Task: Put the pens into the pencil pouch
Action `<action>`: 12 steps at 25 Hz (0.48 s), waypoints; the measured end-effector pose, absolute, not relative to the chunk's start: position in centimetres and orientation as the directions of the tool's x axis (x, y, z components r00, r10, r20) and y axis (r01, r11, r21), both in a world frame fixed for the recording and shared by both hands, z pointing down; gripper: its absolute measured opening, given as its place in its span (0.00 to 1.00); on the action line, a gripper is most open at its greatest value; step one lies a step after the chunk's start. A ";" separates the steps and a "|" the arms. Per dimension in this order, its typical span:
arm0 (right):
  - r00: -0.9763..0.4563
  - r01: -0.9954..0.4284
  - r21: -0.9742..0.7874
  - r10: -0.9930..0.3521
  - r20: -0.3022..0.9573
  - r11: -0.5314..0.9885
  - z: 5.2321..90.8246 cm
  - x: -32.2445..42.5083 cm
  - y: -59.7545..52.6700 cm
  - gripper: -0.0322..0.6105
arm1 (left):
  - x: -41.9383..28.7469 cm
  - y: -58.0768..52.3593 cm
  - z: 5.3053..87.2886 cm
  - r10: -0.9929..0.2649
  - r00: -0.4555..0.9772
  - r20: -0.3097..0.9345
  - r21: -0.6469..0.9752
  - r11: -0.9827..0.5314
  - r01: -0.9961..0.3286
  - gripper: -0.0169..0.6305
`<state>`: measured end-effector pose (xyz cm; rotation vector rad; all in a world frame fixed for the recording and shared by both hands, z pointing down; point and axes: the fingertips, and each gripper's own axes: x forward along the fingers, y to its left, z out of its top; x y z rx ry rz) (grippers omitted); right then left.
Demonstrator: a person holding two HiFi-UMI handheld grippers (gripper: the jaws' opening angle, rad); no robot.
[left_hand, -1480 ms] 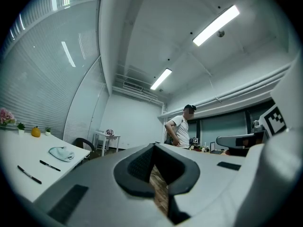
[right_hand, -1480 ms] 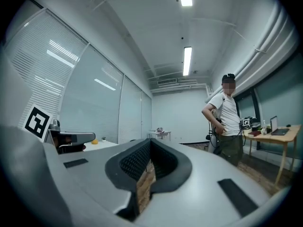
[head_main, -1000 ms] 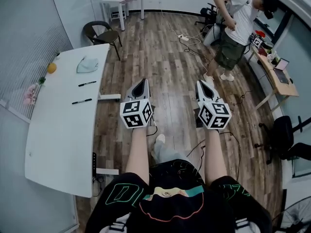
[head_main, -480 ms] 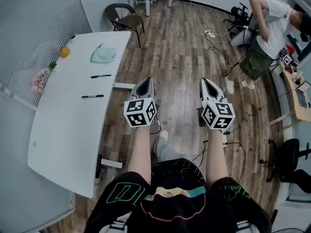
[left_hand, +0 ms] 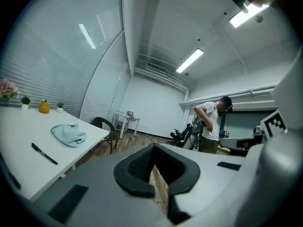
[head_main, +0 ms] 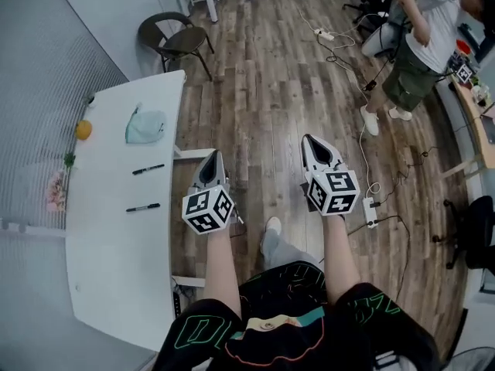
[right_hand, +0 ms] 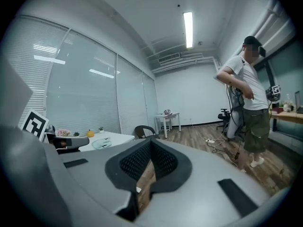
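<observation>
Both tongs are closed and empty: the left gripper [head_main: 209, 163] and right gripper [head_main: 315, 147] are over the floor, right of the white table [head_main: 108, 284]. The far pen [head_main: 148, 169] and near pen [head_main: 143, 207] lie on it, with the teal pencil pouch [head_main: 145, 126] beyond them. It seems best to go closer first, then open one gripper and take a pen at its middle. I can read no writing
</observation>
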<state>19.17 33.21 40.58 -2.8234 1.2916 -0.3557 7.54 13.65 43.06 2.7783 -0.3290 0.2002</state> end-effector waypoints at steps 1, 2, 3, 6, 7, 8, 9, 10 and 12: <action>0.638 -0.740 -0.112 -0.745 0.197 -0.664 40.6 20.1 32.7 0.05 | 8.4 12.9 42.9 -0.202 0.964 0.173 0.305 -0.920 -0.247 0.02; 0.645 -0.735 -0.113 -0.741 0.190 -0.669 40.4 21.1 32.0 0.05 | 9.4 12.0 42.6 -0.201 0.965 0.167 0.301 -0.922 -0.244 0.02; 0.650 -0.733 -0.110 -0.738 0.180 -0.672 40.1 22.2 31.3 0.05 | 10.7 11.1 42.1 -0.202 0.966 0.159 0.299 -0.923 -0.243 0.02; 0.660 -0.733 -0.087 -0.737 0.150 -0.674 38.8 25.9 29.0 0.05 | 14.9 8.8 41.0 -0.192 0.971 0.144 0.302 -0.926 -0.228 0.02; 0.662 -0.732 -0.081 -0.734 0.150 -0.676 38.8 26.9 28.4 0.05 | 16.1 8.4 41.0 -0.183 0.972 0.145 0.301 -0.928 -0.220 0.02; 0.662 -0.732 -0.076 -0.733 0.153 -0.677 38.9 27.9 27.8 0.05 | 17.2 8.0 40.9 -0.176 0.974 0.146 0.300 -0.930 -0.213 0.02; 0.660 -0.734 -0.073 -0.735 0.156 -0.675 38.9 28.8 27.3 0.05 | 18.2 7.6 40.8 -0.173 0.974 0.145 0.300 -0.931 -0.209 0.02; 0.656 -0.738 -0.073 -0.738 0.158 -0.671 38.9 29.6 26.7 0.05 | 19.0 7.2 40.6 -0.174 0.975 0.142 0.301 -0.930 -0.210 0.02; 0.645 -0.747 -0.075 -0.748 0.158 -0.660 38.7 31.0 25.9 0.05 | 20.1 6.7 40.3 -0.182 0.974 0.136 0.307 -0.927 -0.216 0.02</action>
